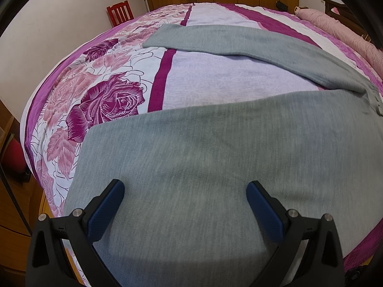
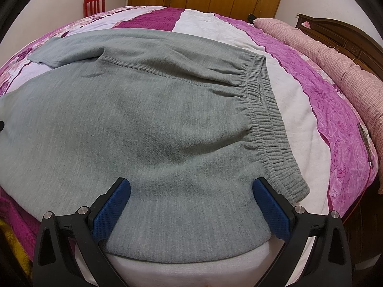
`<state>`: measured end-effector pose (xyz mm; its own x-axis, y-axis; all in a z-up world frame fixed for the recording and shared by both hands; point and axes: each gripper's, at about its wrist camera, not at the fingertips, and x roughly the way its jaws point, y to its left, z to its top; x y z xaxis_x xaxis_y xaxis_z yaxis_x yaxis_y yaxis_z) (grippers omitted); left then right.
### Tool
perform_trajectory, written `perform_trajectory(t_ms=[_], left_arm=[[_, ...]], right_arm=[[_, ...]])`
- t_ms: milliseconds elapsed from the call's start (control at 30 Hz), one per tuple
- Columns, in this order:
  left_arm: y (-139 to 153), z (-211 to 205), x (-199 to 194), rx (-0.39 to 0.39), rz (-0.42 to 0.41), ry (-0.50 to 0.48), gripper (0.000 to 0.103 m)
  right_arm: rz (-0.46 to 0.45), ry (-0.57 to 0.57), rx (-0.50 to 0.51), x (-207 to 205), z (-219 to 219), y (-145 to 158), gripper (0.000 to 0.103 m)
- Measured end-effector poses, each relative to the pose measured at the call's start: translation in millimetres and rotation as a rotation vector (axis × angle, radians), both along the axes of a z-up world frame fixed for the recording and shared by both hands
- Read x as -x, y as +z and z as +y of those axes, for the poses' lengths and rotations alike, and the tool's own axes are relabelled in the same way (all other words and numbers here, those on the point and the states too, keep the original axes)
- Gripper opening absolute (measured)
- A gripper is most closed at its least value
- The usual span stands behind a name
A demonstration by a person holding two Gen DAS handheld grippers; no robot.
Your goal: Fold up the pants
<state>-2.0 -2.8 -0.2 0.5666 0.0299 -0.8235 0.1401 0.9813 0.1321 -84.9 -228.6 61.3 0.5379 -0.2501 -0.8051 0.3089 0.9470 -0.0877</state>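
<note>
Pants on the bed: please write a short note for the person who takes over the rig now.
Left hand-held gripper: open, holds nothing, above the near leg.
Right hand-held gripper: open, holds nothing, above the hip part near the waistband.
The grey pants lie flat on the bedspread, legs spread apart; the far leg runs toward the far side of the bed.
Done: the pants are laid out.
Left: all folds, probably first one leg onto the other.
</note>
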Motion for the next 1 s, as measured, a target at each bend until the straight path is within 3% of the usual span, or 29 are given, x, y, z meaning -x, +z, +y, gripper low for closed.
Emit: perform_trajectory(t_ms=[600, 767, 1000], left_arm=[[10.7, 8.7, -1.1, 0.019, 0.015, -0.039, 0.103], [31.6, 13.9, -1.0, -0.016, -0.041, -0.069, 0.103], [57.4, 16.5, -23.0, 0.0, -0.062, -0.071, 0.103]], right_arm=[[0.011, 0.013, -0.069, -1.3, -12.2, 10.1, 0.103], [-0.031, 0.016, -0.16, -2.8, -21.1, 30.0, 0.103], [-0.071, 0.014, -0.148, -27.3, -37.7, 57.1, 0.103]])
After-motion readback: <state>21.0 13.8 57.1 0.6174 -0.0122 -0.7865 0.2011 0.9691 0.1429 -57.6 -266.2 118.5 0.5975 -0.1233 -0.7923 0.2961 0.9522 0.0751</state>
